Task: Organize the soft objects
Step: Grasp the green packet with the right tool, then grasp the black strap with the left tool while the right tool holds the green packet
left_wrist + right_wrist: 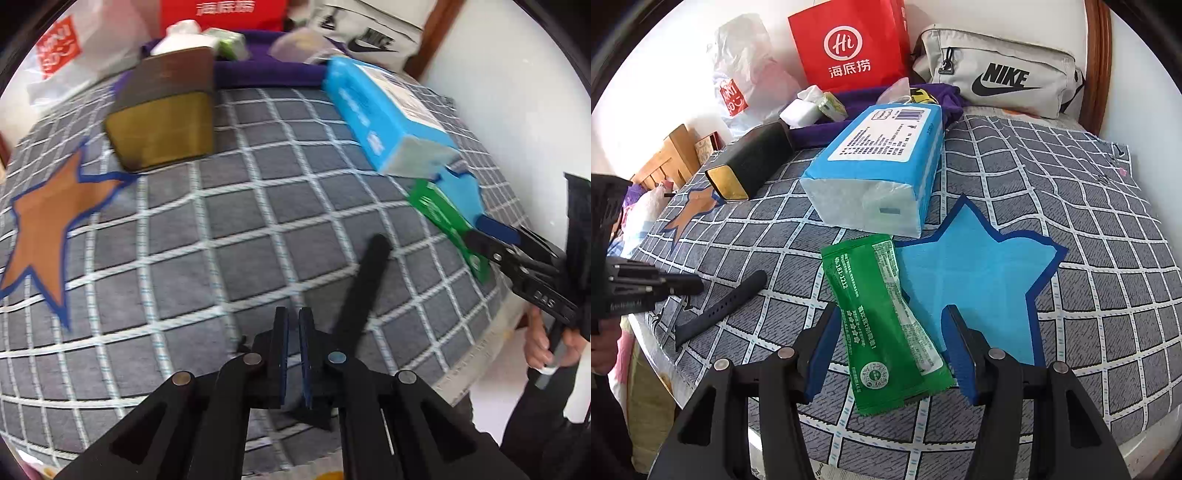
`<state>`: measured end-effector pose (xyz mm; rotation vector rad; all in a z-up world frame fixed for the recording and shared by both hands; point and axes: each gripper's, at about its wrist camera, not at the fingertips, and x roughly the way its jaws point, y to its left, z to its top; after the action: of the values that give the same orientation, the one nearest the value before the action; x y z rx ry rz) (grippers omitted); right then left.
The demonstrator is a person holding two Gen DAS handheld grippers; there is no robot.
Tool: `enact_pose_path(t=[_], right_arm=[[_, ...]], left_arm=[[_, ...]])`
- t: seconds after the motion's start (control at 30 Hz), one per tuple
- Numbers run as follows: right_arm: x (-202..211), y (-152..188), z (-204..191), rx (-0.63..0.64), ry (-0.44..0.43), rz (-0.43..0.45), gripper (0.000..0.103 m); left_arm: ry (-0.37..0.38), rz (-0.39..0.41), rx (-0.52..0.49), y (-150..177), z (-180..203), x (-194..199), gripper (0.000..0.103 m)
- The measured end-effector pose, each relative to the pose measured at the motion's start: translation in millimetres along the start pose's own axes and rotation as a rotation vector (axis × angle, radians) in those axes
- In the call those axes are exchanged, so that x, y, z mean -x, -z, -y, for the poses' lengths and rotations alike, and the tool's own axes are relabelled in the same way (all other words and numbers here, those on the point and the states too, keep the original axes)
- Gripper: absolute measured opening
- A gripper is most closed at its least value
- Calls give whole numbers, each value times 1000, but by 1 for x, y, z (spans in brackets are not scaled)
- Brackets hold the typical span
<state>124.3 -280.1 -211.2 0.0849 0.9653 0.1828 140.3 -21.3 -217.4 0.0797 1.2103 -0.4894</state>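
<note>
A green soft packet point(886, 321) lies on the checked bedcover, its lower half between the open fingers of my right gripper point(890, 314); whether the pads touch it I cannot tell. It overlaps the left edge of a blue star patch point(982, 280). A blue tissue pack point(879, 166) lies just beyond. In the left wrist view the green packet point(447, 221), the tissue pack point(384, 118) and the right gripper point(487, 230) show at the right. My left gripper point(293, 314) is shut and empty, hovering near a black watch strap point(365, 284), which also shows in the right wrist view point(720, 306).
A black and gold box point(162, 110) lies at the far left next to an orange star patch point(51, 225). A purple cloth point(857, 99), a red paper bag point(849, 44), a grey Nike bag point(1001, 74) and a plastic bag point(746, 74) crowd the far edge.
</note>
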Motion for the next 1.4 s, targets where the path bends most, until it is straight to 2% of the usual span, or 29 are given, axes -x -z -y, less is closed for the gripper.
enact_pose_path(t=[0.03,0.1,0.17,0.23,0.33,0.43,0.47,0.5,0.83,0.87,0.93,1.03,1.17,1.2,1.23,1.27,1.33,1.4], right_arm=[[-1,0,0,0,-1,-2,56],[-1,1,0,2,2,-6,56],[-2,2,2,2,3,-10,56],[-4,3,3,-3,1,-13,57],[-6,5,5,-9,-3,-17,57],[-6,5,5,-7,-6,-16,57],[-6,5,5,-7,-7,-15,58],[-7,5,6,-9,-8,-15,58],[-4,7,11,-22,-26,-10,58],[-4,7,11,-22,-32,-11,60],[-4,7,10,-16,-58,-18,70],[-6,7,3,17,-66,-24,77],[-16,6,-6,52,-25,-25,78],[-18,5,-9,72,3,-28,71],[-20,5,-13,95,46,-22,58],[-21,4,-17,111,77,-11,55],[-21,2,-18,107,56,-6,37],[-21,-1,-20,113,52,-14,29]], left_arm=[[0,6,-24,1,5,-1,8],[0,9,-53,2,19,-2,16],[37,1,-76,2,29,-3,43],[26,0,-103,3,37,-5,50],[-69,15,-175,1,54,-15,50],[-158,36,-241,5,63,-16,40],[-148,35,-246,6,66,-15,28],[-149,33,-250,6,68,-15,22],[-135,24,-216,-1,62,-18,24],[-141,24,-218,-2,63,-19,23],[-153,31,-220,-3,64,-20,22],[-142,35,-206,-3,61,-19,21],[-129,22,-152,-5,50,-17,21],[-130,18,-134,-6,46,-15,21],[-130,15,-119,-6,43,-14,21],[-125,15,-111,-5,40,-12,21],[-113,16,-97,-4,37,-11,21],[-106,21,-81,-4,34,-9,21]])
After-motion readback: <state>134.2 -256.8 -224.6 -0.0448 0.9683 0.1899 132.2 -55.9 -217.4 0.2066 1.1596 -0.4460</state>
